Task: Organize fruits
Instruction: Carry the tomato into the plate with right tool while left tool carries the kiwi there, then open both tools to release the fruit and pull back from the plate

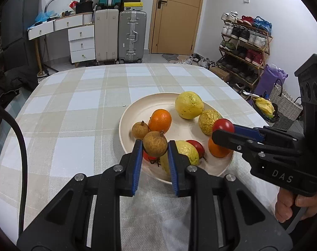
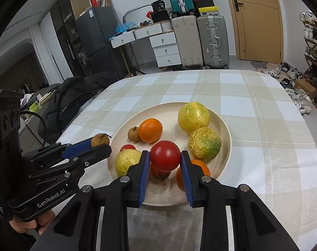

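we held a small round brown longan [image 1: 155, 144] clamped in the left gripper [image 1: 155, 146] and a glossy red tomato [image 2: 165, 156] clamped in the right gripper [image 2: 165, 159], both above the near rim of the shallow cream plate [image 1: 125, 113]. we judged light pressure and separate lowering best. yellow guavas [image 2: 193, 118], oranges [image 2: 150, 130] and a second longan [image 1: 140, 130] crowded the plate, limiting free spots.

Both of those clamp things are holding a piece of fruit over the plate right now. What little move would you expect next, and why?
Probably a short lift clear of the round cream plate. The left tool is shut on a small brown longan and the right tool on a red tomato, both hanging just above other fruit. Carrying them sideways at this height might knock those.
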`<state>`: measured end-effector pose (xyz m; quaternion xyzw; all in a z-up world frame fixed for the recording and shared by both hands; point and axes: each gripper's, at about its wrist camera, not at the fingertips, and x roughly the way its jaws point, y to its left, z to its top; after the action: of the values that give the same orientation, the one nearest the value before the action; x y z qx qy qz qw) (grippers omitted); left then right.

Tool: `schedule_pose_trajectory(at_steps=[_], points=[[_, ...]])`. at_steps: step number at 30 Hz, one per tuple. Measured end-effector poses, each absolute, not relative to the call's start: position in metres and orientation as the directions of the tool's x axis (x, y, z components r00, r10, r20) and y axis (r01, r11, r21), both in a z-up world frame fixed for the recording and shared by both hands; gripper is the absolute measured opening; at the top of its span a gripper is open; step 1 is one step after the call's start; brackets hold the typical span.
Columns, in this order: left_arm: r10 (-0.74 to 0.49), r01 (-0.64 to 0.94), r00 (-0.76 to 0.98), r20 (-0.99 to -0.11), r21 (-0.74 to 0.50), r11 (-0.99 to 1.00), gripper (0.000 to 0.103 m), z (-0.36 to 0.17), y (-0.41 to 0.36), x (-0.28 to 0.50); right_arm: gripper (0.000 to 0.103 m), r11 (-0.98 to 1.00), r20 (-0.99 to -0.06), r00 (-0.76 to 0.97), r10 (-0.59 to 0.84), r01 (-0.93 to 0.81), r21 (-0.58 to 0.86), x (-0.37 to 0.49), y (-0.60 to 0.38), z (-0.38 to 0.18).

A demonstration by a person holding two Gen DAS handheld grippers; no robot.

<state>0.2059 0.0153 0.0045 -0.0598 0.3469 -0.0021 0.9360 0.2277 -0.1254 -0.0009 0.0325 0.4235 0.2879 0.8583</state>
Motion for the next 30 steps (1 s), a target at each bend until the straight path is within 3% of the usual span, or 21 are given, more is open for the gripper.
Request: schedule_pose_trajectory(at_steps=[30], points=[[-0.058,0.011,0.745,-0.665,-0.074,0.997,0.021,-0.002,-0.008,0.249,0.03,0.84,-0.725,0.454,0.518,-0.43,0.331,0.255,-0.129,-0.011]])
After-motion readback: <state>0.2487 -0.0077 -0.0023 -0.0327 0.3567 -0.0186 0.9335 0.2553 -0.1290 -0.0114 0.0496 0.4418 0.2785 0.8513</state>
